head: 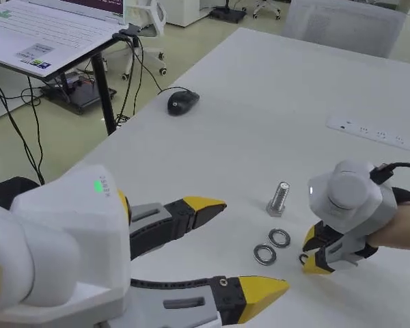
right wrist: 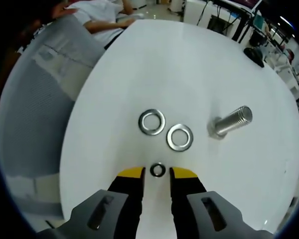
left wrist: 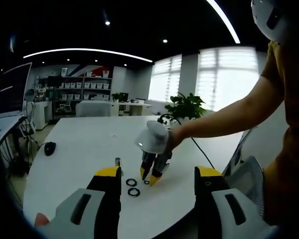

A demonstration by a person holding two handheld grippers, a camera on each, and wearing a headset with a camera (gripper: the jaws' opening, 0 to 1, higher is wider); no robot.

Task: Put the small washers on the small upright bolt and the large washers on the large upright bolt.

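Right gripper (head: 311,254): jaws narrow, tips down at the white table (head: 260,123), straddling the small washer (right wrist: 157,170) without pinching it.
Left gripper (head: 236,244): jaws wide, holding nothing, well back from the work.
Large washers (right wrist: 152,122) (right wrist: 180,137): flat, near the upright bolt (right wrist: 231,121).
Risk: I expect the thin washer to skid or flip out if I close unevenly, and it could strike the large washers.
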